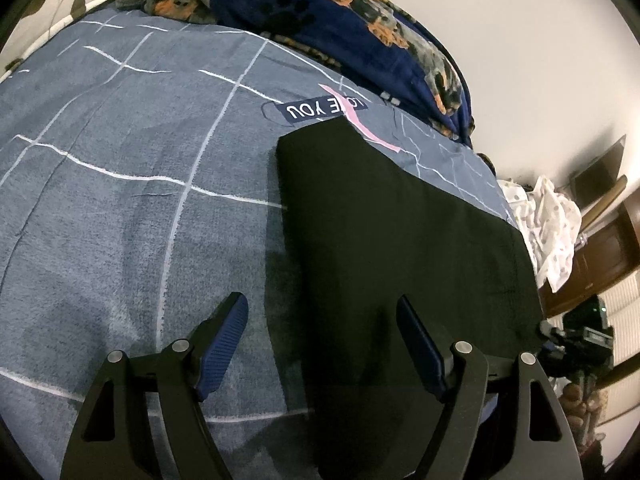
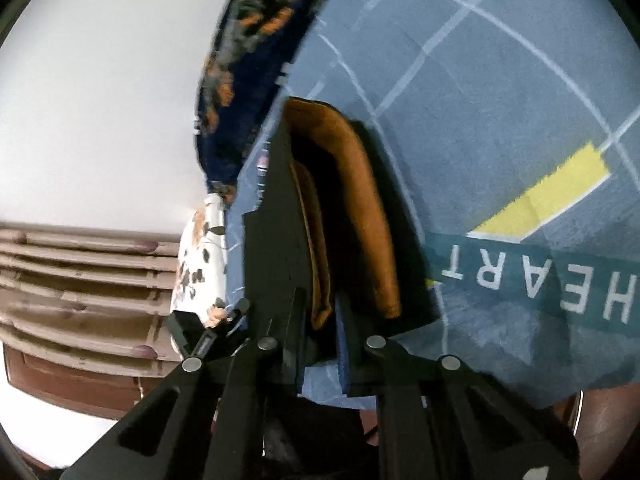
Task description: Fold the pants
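Left wrist view: left gripper [image 1: 322, 344] jaws wide apart, holding nothing, above near edge of black pants [image 1: 400, 232] lying flat on blue checked bedspread [image 1: 120, 160]. Right wrist view: right gripper [image 2: 320, 320] clamped on raised pants edge [image 2: 272, 240], brown lining [image 2: 352, 200] exposed.

pants [image 1: 400, 240]: one, black with brown lining
bedsheet [image 1: 120, 200]: one, blue-grey with white lines
blanket [image 1: 360, 20]: one, navy with dogs
grippers: two, left gripper [image 1: 322, 344] and right gripper [image 2: 320, 320]
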`<state>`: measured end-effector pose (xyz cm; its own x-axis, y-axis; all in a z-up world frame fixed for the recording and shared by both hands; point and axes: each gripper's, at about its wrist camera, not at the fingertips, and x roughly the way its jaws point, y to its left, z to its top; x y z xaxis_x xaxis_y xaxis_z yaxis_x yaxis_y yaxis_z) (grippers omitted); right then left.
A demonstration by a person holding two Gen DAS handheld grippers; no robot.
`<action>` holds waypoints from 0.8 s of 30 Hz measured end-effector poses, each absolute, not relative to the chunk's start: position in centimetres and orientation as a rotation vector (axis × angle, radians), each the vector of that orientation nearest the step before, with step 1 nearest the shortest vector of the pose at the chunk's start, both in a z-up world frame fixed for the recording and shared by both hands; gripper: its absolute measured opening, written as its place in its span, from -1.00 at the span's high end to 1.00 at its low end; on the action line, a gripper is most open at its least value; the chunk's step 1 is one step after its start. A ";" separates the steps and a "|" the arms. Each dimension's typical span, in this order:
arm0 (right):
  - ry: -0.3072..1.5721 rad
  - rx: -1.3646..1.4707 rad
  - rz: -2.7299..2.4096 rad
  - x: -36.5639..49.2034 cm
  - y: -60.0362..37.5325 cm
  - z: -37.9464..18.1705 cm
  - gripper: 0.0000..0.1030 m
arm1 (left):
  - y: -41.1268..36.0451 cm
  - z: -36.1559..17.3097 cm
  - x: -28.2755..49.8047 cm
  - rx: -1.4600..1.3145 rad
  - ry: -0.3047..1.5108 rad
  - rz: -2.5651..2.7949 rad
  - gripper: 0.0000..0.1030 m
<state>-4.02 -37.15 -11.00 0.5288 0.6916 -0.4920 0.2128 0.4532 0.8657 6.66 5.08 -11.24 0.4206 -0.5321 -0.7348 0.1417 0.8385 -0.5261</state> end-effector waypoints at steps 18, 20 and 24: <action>1.082 1.260 0.317 -5.0 -39.2 -14.8 0.66 | 3.9 -11.3 6.1 -0.338 1.037 -0.443 -0.65; 1.076 1.138 0.287 -4.6 -38.8 -12.8 0.44 | 3.9 -11.4 6.1 -0.345 1.036 -0.445 -0.66; 1.066 0.993 0.245 -4.1 -38.8 -10.6 0.11 | 4.1 -11.4 6.2 -0.360 1.035 -0.451 -0.68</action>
<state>-4.12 -38.82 -10.58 0.5032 0.6045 -0.6175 0.2746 0.5657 0.7776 6.20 4.12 -11.44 0.4337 -0.5180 -0.7372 0.1870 0.8521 -0.4888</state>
